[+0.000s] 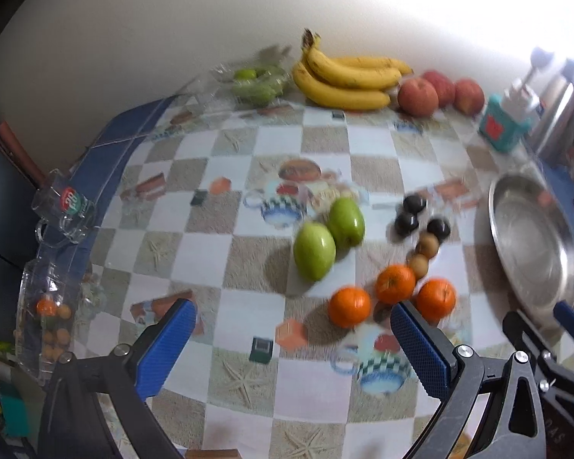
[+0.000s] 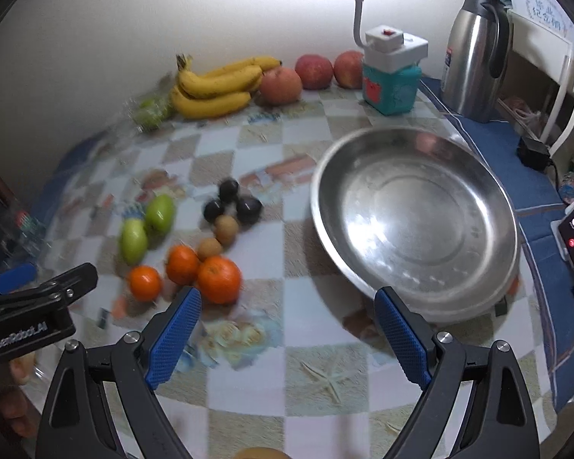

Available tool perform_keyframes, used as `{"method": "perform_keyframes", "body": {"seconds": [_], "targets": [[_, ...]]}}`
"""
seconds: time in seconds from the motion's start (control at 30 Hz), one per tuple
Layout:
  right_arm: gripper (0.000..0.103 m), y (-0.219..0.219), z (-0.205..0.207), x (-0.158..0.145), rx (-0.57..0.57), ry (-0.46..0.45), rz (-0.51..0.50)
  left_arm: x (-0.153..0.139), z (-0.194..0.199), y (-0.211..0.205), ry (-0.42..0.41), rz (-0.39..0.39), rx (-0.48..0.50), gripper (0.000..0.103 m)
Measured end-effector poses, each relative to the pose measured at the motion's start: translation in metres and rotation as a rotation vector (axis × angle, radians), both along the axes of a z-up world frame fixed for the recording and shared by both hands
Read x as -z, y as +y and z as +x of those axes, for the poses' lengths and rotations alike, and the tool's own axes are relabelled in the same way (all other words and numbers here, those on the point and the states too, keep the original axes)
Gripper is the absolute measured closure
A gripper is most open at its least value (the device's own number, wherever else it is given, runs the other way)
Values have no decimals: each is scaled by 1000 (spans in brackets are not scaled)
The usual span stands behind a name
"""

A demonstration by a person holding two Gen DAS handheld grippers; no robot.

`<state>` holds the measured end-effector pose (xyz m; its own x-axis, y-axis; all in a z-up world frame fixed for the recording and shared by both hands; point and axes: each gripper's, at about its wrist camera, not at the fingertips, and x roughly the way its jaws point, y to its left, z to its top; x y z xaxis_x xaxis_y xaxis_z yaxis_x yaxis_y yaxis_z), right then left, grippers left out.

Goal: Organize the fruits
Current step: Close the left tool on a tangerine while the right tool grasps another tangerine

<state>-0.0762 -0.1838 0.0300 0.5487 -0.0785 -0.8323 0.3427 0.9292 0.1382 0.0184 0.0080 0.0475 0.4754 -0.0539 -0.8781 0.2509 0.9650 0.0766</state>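
Two grippers fill the bottom of their frames, both spread wide and holding nothing: the left gripper hangs over checked tablecloth just short of the fruit, and the right gripper hangs between the oranges and the metal basin. Lower centre of the right wrist view, three oranges sit clustered, the two right ones touching. Just beyond them lie two small brown fruits, then three dark round fruits in a tight group. Left of these, two green fruits lie side by side. The basin, centre right, holds no fruit; only reflections show in it. Far back along the wall, upper centre, a banana bunch rests beside three red apples, with a clear bag of green fruit to its left. Upper right stand a teal box and a steel jug. At the left edge of the left wrist view, a glass mug stands beside a clear container in which small orange shapes show, too blurred to name.
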Motion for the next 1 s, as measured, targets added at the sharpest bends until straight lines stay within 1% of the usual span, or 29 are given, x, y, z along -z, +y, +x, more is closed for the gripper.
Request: {"method": "perform_keyframes", "body": {"seconds": [0.03,0.1,0.13,0.23,0.33,0.4,0.5,0.57,0.63,0.8,0.9,1.0], "targets": [[11,0,2,-6,2,-13,-7,-6,5,1,6,-24,-7,0],[11,1,6,-14,9,-28,-37,-13,12,3,9,-50,-21,0],[11,1,8,-19,10,-38,-34,-18,16,3,1,-57,-35,0],[11,-5,19,-27,13,-56,40,-23,28,5,-6,-73,-77,0],[11,-1,33,-28,2,-55,41,-19,39,12,6,-97,-147,0],[11,1,39,-24,4,-42,49,-9,42,17,19,-99,-170,0],[11,-1,47,-12,13,-2,81,4,46,23,59,-101,-208,0],[11,-1,54,-4,23,36,89,6,47,23,68,-114,-202,0],[11,2,61,1,14,60,96,7,46,23,62,-110,-198,0],[11,10,66,6,-5,72,105,15,47,28,89,-120,-212,0],[11,13,64,13,-19,73,126,25,50,33,130,-140,-234,0],[11,16,63,22,-24,96,114,37,50,35,169,-144,-245,0]]}}
